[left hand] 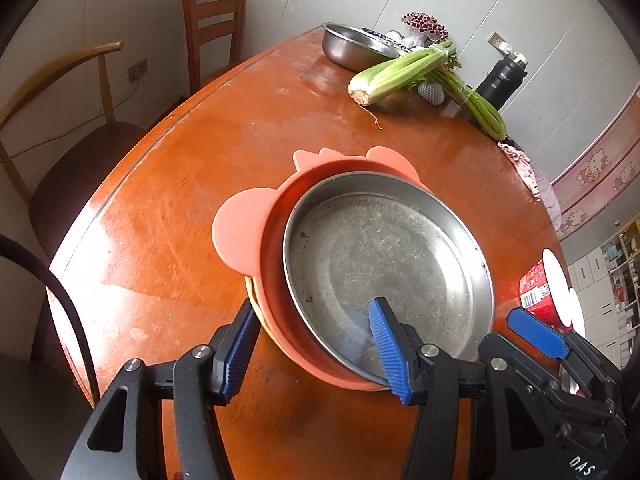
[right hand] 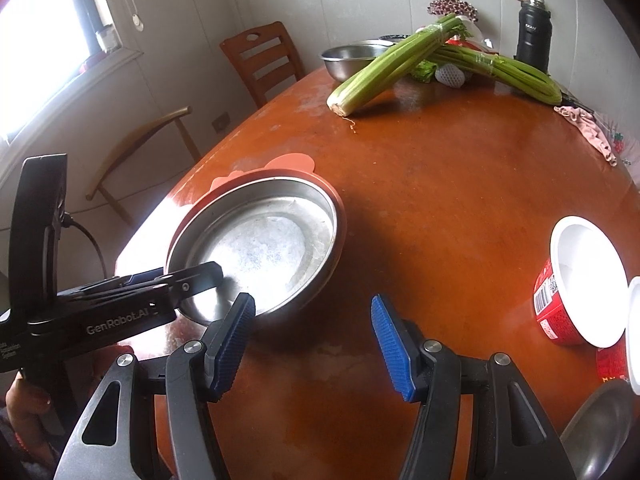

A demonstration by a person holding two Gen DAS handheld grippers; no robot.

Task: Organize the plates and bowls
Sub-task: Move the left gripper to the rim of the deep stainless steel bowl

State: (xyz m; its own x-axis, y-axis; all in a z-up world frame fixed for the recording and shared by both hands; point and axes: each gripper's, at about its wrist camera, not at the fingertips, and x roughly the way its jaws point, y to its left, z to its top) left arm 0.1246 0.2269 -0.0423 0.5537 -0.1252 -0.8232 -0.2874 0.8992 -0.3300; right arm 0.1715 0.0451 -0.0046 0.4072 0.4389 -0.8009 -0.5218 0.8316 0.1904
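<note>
A scratched steel plate point(left hand: 384, 256) point(right hand: 260, 248) lies nested in a salmon silicone plate with round ears point(left hand: 244, 228) point(right hand: 296, 162) on the wooden table point(left hand: 168, 200). My left gripper point(left hand: 314, 354) point(right hand: 188, 276) straddles the stack's near rim. One blue pad point(left hand: 386, 344) hangs inside the steel plate and the other sits just outside the salmon rim, with neither pressing, so it is open. My right gripper point(right hand: 314, 344) stands open over bare table just right of the stack, nothing between its pads. One of its blue pads point(left hand: 536, 334) shows at the lower right of the left wrist view.
A red cup with a white inside point(right hand: 584, 280) point(left hand: 538, 296) stands to the right, a second one point(right hand: 616, 360) beside it. At the back are a steel bowl point(right hand: 352, 56) point(left hand: 352, 46), celery point(right hand: 392, 64) point(left hand: 400, 72) and a black flask point(right hand: 534, 36). Chairs point(left hand: 212, 20) stand left.
</note>
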